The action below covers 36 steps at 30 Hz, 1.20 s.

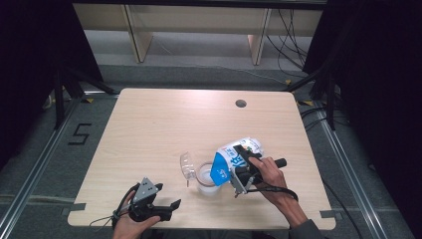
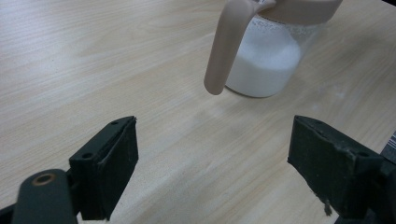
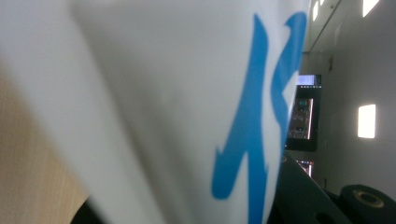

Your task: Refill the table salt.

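Milk carton [image 1: 234, 158], white with blue print, sits clamped between the jaws of my right hand-held gripper [image 1: 242, 169], tipped over so its blue spout end points down toward the jug [image 1: 206, 178] just to that gripper's left. In the right gripper view the carton's white side with its blue lettering [image 3: 254, 116] presses right up against the camera. The jug stands upright on the surface [image 1: 164, 124], holding something white, with its clear lid [image 1: 187, 165] flipped open on the side away from the carton. My left hand-held gripper [image 1: 166, 210] rests low near the front edge of the surface, well apart from the carton, its jaws spread wide with nothing between them. In the left gripper view, the jug [image 2: 268, 60] lies ahead of those jaws, a little to their right, its beige handle [image 2: 224, 51] hanging down on the near side.
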Each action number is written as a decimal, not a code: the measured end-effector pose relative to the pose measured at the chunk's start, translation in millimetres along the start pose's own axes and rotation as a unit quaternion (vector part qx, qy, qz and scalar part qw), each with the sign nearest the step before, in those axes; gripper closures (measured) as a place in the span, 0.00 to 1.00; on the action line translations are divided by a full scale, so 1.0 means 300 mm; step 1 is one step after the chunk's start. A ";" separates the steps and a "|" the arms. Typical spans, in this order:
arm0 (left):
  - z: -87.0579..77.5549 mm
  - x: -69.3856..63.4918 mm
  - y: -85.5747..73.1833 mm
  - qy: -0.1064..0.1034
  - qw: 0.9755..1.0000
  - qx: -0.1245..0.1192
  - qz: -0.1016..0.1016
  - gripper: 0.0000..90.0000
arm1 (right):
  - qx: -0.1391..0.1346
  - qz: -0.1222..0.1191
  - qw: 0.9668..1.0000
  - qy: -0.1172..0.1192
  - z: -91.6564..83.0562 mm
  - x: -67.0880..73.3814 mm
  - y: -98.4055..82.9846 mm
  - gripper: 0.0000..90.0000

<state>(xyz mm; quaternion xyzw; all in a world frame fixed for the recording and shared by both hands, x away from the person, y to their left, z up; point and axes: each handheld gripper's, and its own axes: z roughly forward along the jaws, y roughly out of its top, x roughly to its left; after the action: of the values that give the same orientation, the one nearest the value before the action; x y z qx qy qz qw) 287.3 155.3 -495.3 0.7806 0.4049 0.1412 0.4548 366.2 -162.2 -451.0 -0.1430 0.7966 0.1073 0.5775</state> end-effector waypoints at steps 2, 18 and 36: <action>0.000 -0.001 0.000 0.000 1.000 0.000 0.000 0.17 | -0.001 0.026 1.000 0.005 0.003 0.011 -0.002 0.90; -0.001 0.000 0.000 -0.002 1.000 -0.002 0.001 0.17 | -0.007 0.171 0.984 0.044 0.020 0.015 -0.055 0.91; 0.004 0.000 -0.001 -0.001 1.000 -0.001 -0.003 0.17 | -0.041 0.321 0.941 0.098 0.068 0.048 -0.116 0.93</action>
<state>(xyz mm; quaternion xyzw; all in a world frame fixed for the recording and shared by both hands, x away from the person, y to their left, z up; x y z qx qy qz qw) 287.8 154.7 -496.1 0.7790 0.4066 0.1391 0.4566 392.5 -189.3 -471.1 0.0866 0.8478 0.3046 0.4253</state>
